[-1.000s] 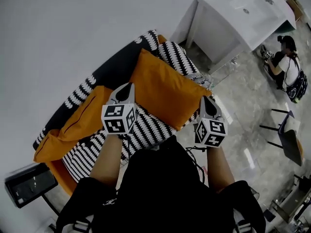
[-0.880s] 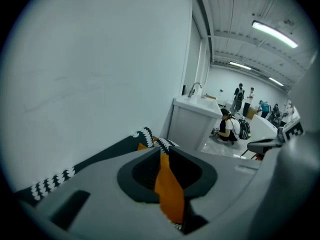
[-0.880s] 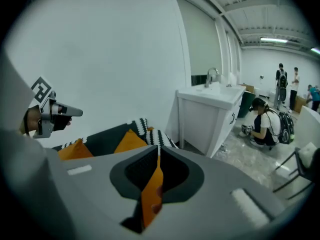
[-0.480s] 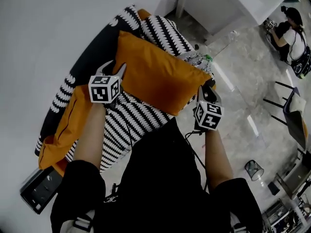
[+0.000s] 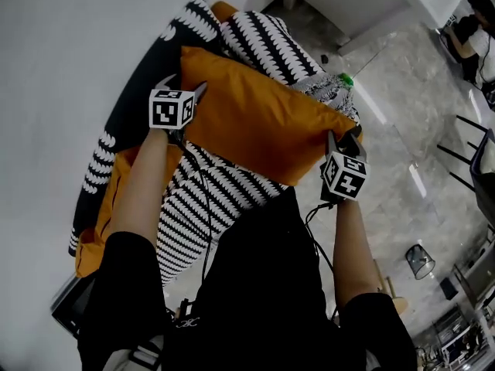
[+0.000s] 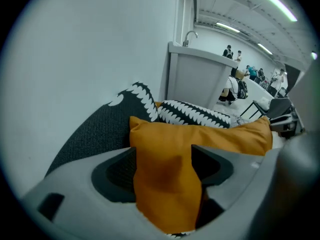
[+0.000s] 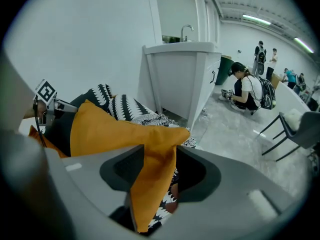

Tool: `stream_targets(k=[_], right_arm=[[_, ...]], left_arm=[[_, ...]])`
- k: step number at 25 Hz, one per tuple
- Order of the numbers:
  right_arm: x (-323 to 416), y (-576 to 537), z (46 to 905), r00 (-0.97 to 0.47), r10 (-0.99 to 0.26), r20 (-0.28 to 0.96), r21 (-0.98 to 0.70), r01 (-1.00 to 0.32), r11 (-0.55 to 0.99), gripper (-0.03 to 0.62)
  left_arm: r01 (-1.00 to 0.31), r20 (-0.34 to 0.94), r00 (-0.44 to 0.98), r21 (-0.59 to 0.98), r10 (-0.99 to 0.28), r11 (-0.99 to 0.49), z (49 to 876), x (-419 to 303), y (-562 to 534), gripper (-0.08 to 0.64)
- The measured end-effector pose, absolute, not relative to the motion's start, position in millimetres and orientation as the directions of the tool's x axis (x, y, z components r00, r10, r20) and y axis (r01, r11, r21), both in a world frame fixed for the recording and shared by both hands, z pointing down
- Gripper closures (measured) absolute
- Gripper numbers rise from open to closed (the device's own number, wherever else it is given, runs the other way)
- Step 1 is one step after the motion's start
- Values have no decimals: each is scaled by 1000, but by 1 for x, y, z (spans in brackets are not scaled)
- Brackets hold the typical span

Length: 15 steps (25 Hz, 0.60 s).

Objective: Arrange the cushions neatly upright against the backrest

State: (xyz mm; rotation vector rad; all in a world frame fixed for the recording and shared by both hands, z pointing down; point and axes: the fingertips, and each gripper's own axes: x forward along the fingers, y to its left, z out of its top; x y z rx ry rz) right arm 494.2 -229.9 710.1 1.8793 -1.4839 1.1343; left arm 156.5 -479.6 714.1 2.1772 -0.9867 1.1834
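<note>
Plain orange fabric cushion [image 5: 263, 122] leans near-upright on the dark sofa backrest [image 5: 158, 76], its corners loose between the just-opening jaws of left gripper [image 5: 184, 90] and right gripper [image 5: 344, 136]; slumped second orange cushion [image 5: 104, 207] and flat black-and-white patterned cushion [image 5: 209, 203] still need arranging.

Big open workroom — strip lights [image 7: 255, 18], sink counter [image 7: 180, 69].

Right gripper [image 7: 160, 156], jaws apart, orange cushion [image 7: 110, 129] corner between them.
Jaws have just been opening; the corner fabric hangs down through the gap, against the left pad and clear of the right one. The cushion stretches left to the left gripper [image 7: 62, 106] at its far corner. Black-and-white cushion [image 7: 127, 111] sits behind it, and more of the pattern shows under the jaws. White counter [image 7: 180, 69] with faucet [image 7: 186, 30] stands beyond. A person [image 7: 250, 91] with a backpack crouches on the pale floor [image 7: 235, 129], a chair [image 7: 295, 129] at right.
</note>
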Motion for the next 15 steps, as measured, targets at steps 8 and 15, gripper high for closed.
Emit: stream_targets(k=[8,15], right_arm=[[478,-235,730,38,-533,845,-120,-958,-259,444],[466,-233,729,35,-528,848,-109,-965,-238,571]], left_arm=[[-772,884,395,172,-250,-612,763,158,-488,323],[-740,882,421,198,-213,-643,747,162,-458,512]])
